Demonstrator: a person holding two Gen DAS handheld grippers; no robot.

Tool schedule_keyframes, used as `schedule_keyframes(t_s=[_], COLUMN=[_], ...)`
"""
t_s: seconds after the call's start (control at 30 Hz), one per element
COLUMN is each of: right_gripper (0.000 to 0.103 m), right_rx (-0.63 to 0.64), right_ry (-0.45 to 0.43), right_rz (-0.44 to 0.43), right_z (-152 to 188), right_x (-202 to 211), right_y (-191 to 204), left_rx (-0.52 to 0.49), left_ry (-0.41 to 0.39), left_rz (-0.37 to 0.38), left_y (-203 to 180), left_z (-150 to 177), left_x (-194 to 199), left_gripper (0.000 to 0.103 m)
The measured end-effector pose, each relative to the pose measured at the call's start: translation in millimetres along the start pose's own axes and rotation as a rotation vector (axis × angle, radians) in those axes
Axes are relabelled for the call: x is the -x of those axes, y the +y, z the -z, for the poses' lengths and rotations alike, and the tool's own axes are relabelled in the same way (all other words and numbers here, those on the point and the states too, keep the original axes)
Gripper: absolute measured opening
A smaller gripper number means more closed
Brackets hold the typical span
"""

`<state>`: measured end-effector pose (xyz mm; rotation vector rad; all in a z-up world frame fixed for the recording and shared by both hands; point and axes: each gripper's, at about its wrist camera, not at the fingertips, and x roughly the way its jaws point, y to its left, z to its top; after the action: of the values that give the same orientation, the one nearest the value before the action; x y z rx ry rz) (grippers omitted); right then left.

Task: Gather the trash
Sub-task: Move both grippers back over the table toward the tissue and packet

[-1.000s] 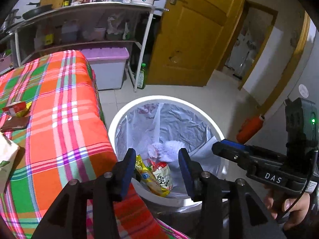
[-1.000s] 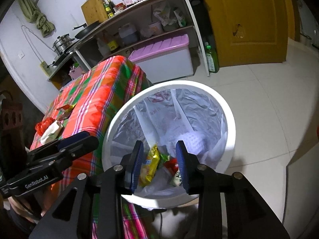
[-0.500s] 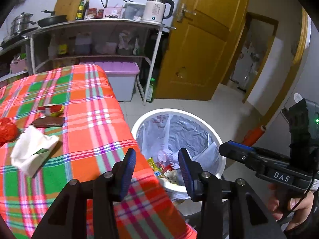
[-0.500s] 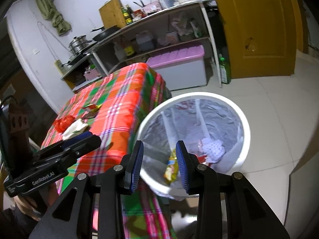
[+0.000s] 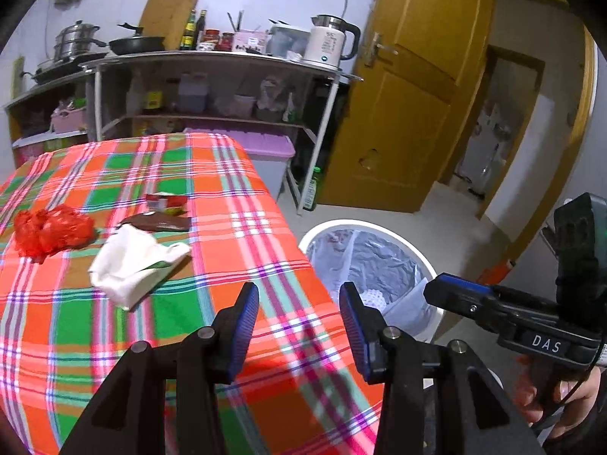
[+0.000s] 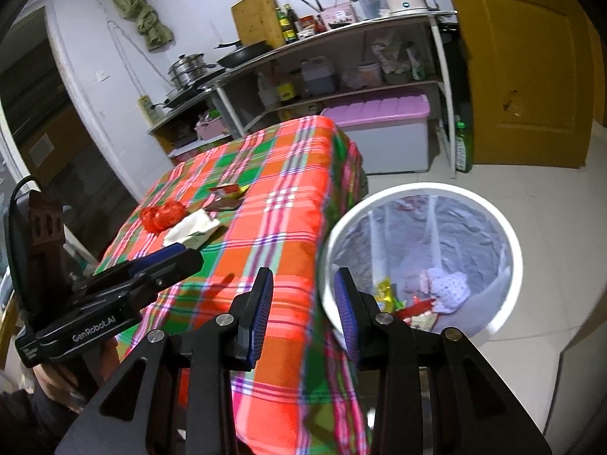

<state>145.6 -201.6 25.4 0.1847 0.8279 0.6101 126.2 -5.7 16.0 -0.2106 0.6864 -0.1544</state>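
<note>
On the plaid tablecloth [image 5: 235, 227] lie a crumpled red bag [image 5: 51, 233], a white paper wrapper [image 5: 132, 261], a brown wrapper [image 5: 159, 223] and a small red-yellow packet [image 5: 167, 201]. They also show in the right wrist view: red bag [image 6: 163, 217], white wrapper [image 6: 193, 229]. A white bin [image 5: 370, 261] with a plastic liner stands on the floor right of the table and holds several wrappers [image 6: 417, 299]. My left gripper [image 5: 299, 316] is open and empty above the table's near right corner. My right gripper [image 6: 303, 303] is open and empty over the table edge beside the bin [image 6: 504, 235].
A metal shelf [image 5: 212, 60] with a kettle [image 5: 330, 43], pans and bottles stands behind the table. A purple-lidded storage box [image 5: 271, 151] sits under it. A green bottle [image 5: 313, 189] stands by the wooden door [image 5: 402, 113]. Tiled floor surrounds the bin.
Both grippers have pulled back and swung left from over the bin toward the table. The trash on the cloth has come into view. Both stay open and empty.
</note>
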Motion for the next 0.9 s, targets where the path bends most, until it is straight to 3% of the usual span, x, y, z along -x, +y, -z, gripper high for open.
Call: schedule_keyframes(t_s=[0.37, 0.9], right_gripper=[0.035, 0.035], right_rx=[0.057, 0.097], right_ry=[0.027, 0.057], right_rz=[-0.05, -0.082], right_z=[-3, -13], right_x=[-17, -44], right_y=[30, 48], left_rx=[0.053, 0.144], left_ry=[-0.042, -0.048], left_rz=[-0.078, -0.229], left_y=[38, 107], left_z=[7, -2], left_x=[22, 20], left_gripper=[0.044, 0.044])
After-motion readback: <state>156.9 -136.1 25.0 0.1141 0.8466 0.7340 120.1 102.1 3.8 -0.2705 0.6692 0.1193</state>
